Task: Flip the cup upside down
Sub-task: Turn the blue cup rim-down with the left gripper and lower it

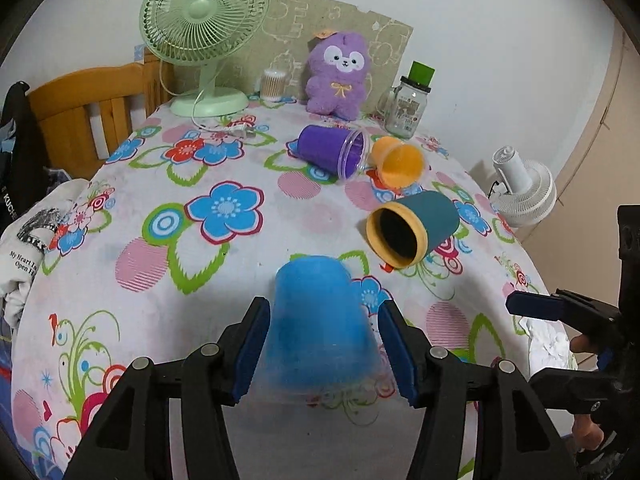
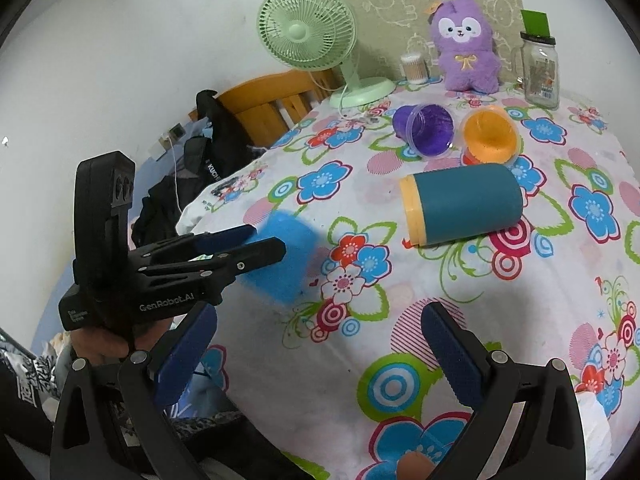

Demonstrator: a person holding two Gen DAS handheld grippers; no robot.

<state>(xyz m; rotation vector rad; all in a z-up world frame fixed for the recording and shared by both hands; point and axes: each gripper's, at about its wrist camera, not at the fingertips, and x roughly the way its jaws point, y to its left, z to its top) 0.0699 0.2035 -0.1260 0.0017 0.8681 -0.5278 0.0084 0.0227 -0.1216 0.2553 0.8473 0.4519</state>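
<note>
The left claw (image 1: 324, 344) sits nearest the lens, its blue pads (image 1: 250, 354) pressed against both sides of the blue cup (image 1: 320, 320), which it grips with the closed base pointing away and the clear rim toward the camera; the cup is motion-blurred and whether it touches the flowered tabletop (image 1: 160, 208) cannot be told. In the right wrist view the same cup (image 2: 286, 258) shows clamped in the left claw (image 2: 260, 246) near the tabletop's left edge. The right claw (image 2: 320, 354) hangs released, fingers spread wide with nothing between them, over the cloth nearer the camera.

Beyond the blue cup lies a teal cup (image 1: 412, 228) with an orange rim, on its side. Farther back an orange cup (image 1: 398, 162) and a purple cup (image 1: 334, 152) also lie on their sides, just beside each other. Along the rear stand a green fan (image 1: 204, 36), a purple plush toy (image 1: 340, 76) and a glass jar (image 1: 408, 108).
</note>
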